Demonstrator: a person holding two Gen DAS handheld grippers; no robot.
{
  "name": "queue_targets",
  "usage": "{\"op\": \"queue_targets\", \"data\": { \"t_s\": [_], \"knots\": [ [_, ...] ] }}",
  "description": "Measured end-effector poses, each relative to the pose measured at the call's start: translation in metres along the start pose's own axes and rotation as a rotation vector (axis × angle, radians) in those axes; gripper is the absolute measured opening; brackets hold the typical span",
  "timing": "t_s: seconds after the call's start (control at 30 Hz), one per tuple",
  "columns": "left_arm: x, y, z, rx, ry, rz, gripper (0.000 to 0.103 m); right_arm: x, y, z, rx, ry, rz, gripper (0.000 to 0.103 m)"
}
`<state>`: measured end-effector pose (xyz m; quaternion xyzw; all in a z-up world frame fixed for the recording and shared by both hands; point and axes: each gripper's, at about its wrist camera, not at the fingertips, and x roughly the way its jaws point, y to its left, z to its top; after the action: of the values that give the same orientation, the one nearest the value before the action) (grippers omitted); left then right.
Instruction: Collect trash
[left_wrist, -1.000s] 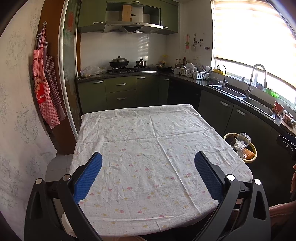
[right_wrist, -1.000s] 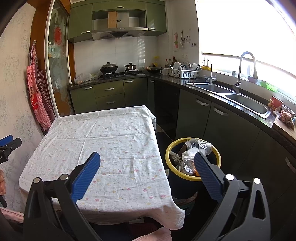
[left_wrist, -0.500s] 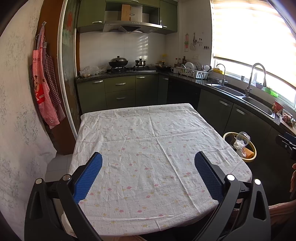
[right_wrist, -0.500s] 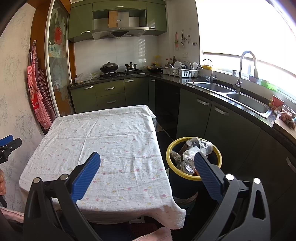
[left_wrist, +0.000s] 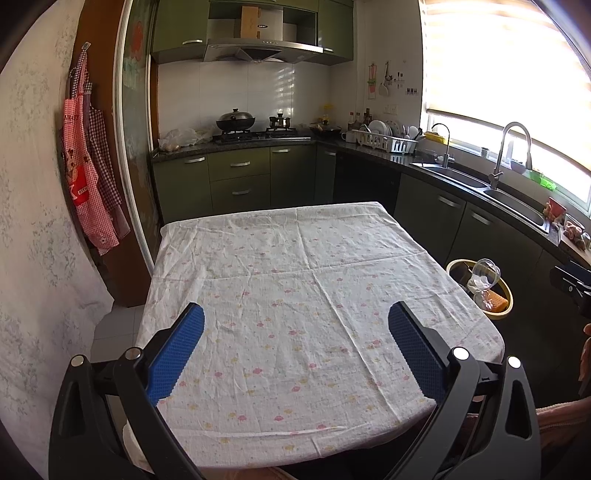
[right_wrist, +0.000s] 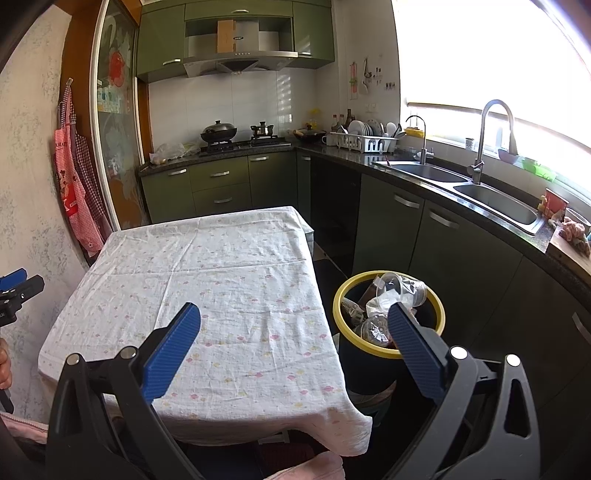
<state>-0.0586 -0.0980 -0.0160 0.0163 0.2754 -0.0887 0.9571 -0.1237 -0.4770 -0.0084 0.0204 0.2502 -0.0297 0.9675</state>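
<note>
left tongs (left_wrist: 295, 328): spread wide, nothing held | right tongs (right_wrist: 293, 328): spread wide, nothing held | tabletop (left_wrist: 295, 258): no trash seen on cloth | trash (right_wrist: 391, 299): piled in yellow-rimmed bin (right_wrist: 439, 314), on floor right of tabletop, nearer right tongs | task judged essentially done

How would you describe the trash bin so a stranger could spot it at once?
Find the table with the white floral cloth. On the floor between it and the dark green sink cabinets stands the trash bin: dark, round, the only thing with a yellow rim, stuffed with clear plastic cups.
</note>
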Motion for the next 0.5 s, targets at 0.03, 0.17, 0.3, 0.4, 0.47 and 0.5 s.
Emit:
{"op": "queue_targets", "data": {
  "t_s": [0.03, 0.17, 0.3, 0.4, 0.47, 0.5],
  "knots": [
    [0.0004, 0.0002, -0.0003, 0.000, 0.001, -0.001, 0.098, -0.0002, 0.0002, -0.0001, 0.000, 0.000, 0.000, 0.097],
    [0.0022, -0.0002, -0.0001, 0.003, 0.008, -0.004, 0.098, 0.0001, 0.0002, 0.0001, -0.001, 0.000, -0.001, 0.097],
    [0.0029, -0.0013, -0.0001, 0.005, 0.011, -0.005, 0.098, 0.0000, 0.0002, 0.0006, 0.000, 0.000, 0.000, 0.097],
    [0.0037, -0.0012, 0.0001, 0.002, 0.013, -0.006, 0.098, 0.0000, 0.0006, 0.0003, 0.000, 0.001, 0.000, 0.097],
    [0.0049, -0.0007, 0.0000, -0.004, 0.014, -0.014, 0.098, 0.0013, -0.0004, -0.0005, 0.000, 0.003, 0.001, 0.097],
    [0.0056, 0.0000, -0.0004, -0.011, 0.017, -0.022, 0.098, 0.0011, -0.0001, -0.0010, 0.000, 0.003, 0.002, 0.097]
  ]
}}
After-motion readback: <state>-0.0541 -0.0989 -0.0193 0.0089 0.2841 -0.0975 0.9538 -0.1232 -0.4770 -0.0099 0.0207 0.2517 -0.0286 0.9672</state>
